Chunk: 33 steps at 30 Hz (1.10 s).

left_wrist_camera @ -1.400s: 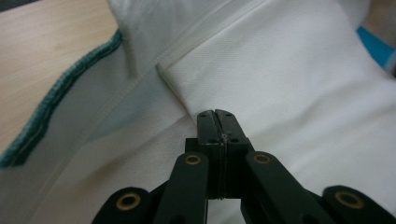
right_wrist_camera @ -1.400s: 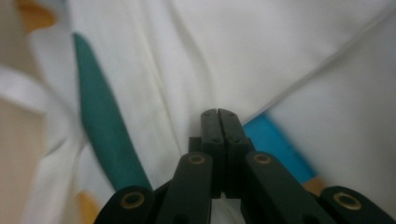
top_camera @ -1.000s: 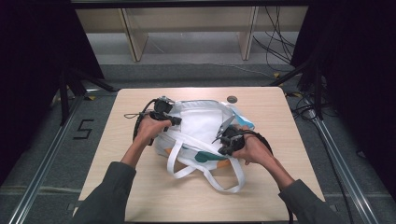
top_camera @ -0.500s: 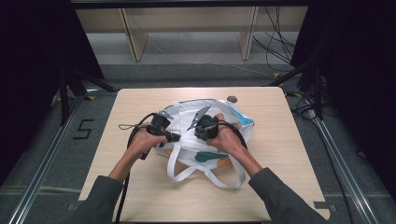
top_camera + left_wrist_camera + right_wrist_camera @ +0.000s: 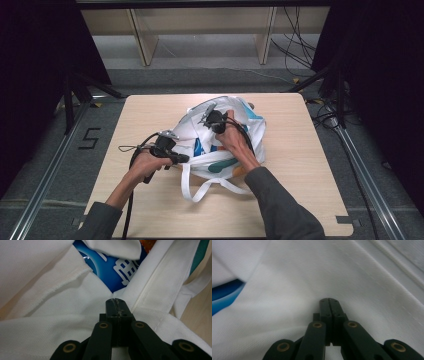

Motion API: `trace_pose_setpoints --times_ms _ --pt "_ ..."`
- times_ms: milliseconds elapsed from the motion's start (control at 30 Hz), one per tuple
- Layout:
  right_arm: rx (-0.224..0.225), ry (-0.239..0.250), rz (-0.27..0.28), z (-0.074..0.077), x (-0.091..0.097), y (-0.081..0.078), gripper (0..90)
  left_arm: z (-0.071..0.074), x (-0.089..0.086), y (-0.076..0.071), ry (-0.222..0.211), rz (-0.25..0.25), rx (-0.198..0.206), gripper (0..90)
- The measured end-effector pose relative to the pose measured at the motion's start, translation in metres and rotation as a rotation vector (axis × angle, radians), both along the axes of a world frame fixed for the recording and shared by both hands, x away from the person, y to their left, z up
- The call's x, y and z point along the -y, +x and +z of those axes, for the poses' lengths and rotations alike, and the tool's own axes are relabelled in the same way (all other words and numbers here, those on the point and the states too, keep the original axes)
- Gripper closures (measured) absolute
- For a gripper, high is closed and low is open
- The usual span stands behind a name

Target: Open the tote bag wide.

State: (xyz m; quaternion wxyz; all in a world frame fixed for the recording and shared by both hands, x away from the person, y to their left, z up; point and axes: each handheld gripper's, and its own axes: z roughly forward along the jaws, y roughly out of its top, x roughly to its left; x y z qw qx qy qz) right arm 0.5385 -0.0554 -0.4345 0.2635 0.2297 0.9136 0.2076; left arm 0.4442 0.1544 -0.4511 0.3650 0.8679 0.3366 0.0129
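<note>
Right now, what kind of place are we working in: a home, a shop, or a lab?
Most likely a lab or recording rig. The wooden table stands alone between dark curtains, metal rails run along the floor, and loose cables trail at the back. A white tote bag lies on it.

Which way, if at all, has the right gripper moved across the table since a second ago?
Yes. The right gripper has moved from the bag's near right side towards the table's far edge, leftwards over the white bag.
</note>
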Motion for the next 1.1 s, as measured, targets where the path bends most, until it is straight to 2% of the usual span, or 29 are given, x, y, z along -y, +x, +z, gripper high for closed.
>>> trace_pose_setpoints --times_ms 33,100,133,167,200,233,267,300,333,400,433,467,500,567,600,633,667,700,733,800,833,867,900,933,967,1033,1067,1100 --pt "-0.011 0.008 -0.070 0.001 -0.002 0.002 90.0 0.000 0.001 0.000 0.002 0.000 0.006 89.7" --pt "-0.036 0.017 -0.073 0.008 -0.001 0.009 90.0 -0.001 0.002 -0.001 -0.020 0.021 0.012 89.6" --pt "-0.028 0.051 -0.067 0.015 0.001 0.007 90.0 -0.001 0.002 -0.002 -0.024 0.024 0.012 89.7" --pt "-0.022 0.077 -0.048 0.020 0.002 0.003 90.0 -0.002 0.002 -0.002 -0.029 0.029 0.016 89.6" --pt "-0.038 0.157 0.043 0.033 0.010 -0.008 90.0 -0.002 0.001 -0.003 -0.034 0.029 0.018 89.6" --pt "-0.038 0.157 0.043 0.033 0.010 -0.008 90.0 -0.003 0.001 -0.002 -0.038 0.028 0.016 89.6" --pt "-0.054 0.181 0.087 0.039 0.013 -0.017 90.0 -0.003 0.000 -0.002 -0.041 0.028 0.019 89.6" --pt "-0.143 0.239 0.161 0.046 0.018 -0.043 90.0 -0.002 0.001 -0.002 -0.041 0.029 0.019 89.6" --pt "-0.143 0.239 0.161 0.046 0.018 -0.043 90.0 -0.003 0.001 -0.002 -0.041 0.030 0.021 89.6" --pt "-0.167 0.228 0.215 0.043 0.023 -0.062 90.0 -0.002 0.001 -0.002 -0.045 0.038 0.022 89.6" --pt "-0.178 0.200 0.227 0.035 0.026 -0.072 90.0 -0.002 0.002 -0.003 -0.044 0.045 0.027 89.5" --pt "-0.178 0.200 0.227 0.035 0.026 -0.072 90.0 -0.002 0.002 -0.003 -0.043 0.044 0.023 89.5" --pt "-0.184 0.173 0.222 0.024 0.029 -0.075 90.0 -0.002 0.003 -0.004 -0.044 0.048 0.031 89.5" --pt "-0.176 0.160 0.209 0.019 0.029 -0.075 90.0 -0.002 0.002 -0.004 -0.043 0.047 0.032 89.5" --pt "-0.149 0.139 0.198 0.016 0.028 -0.073 90.0 -0.003 0.002 -0.004 -0.043 0.047 0.034 89.5" --pt "-0.101 0.120 0.171 0.008 0.027 -0.066 90.0 -0.002 0.002 -0.003 -0.041 0.049 0.033 89.5" --pt "-0.101 0.120 0.171 0.008 0.027 -0.066 90.0 -0.002 0.002 -0.003 -0.041 0.049 0.033 89.6" --pt "-0.092 0.118 0.148 0.004 0.027 -0.061 90.0 -0.003 0.002 -0.003 -0.040 0.052 0.036 89.6" --pt "-0.043 0.115 0.091 0.004 0.026 -0.048 90.0 -0.002 0.003 -0.005 -0.036 0.058 0.047 89.6" --pt "-0.017 0.081 0.032 0.004 0.029 -0.029 90.0 -0.001 0.002 -0.006 -0.024 0.040 0.042 89.6" --pt "-0.017 0.081 0.032 0.004 0.029 -0.029 90.0 -0.001 0.002 -0.006 -0.024 0.040 0.042 89.7" --pt "-0.022 0.066 -0.045 0.002 0.032 -0.009 90.0 -0.002 0.003 -0.007 -0.026 0.038 0.045 89.7" --pt "-0.022 0.066 -0.045 0.002 0.032 -0.009 90.0 -0.002 0.003 -0.007 -0.026 0.038 0.045 89.7" --pt "-0.049 0.096 -0.114 0.002 0.033 0.008 90.0 -0.002 0.005 -0.007 -0.013 0.027 0.041 89.7" --pt "-0.049 0.096 -0.114 0.002 0.033 0.008 90.0 -0.002 0.005 -0.007 -0.013 0.027 0.041 89.7" --pt "-0.088 0.077 -0.172 0.001 0.029 0.027 90.0 -0.002 0.007 -0.008 -0.011 0.026 0.046 89.7" --pt "-0.117 0.064 -0.220 0.000 0.026 0.041 90.0 -0.002 0.007 -0.008 -0.004 0.019 0.050 89.7" --pt "-0.117 0.064 -0.220 0.000 0.026 0.041 90.0 -0.002 0.008 -0.008 -0.009 0.025 0.052 89.7"
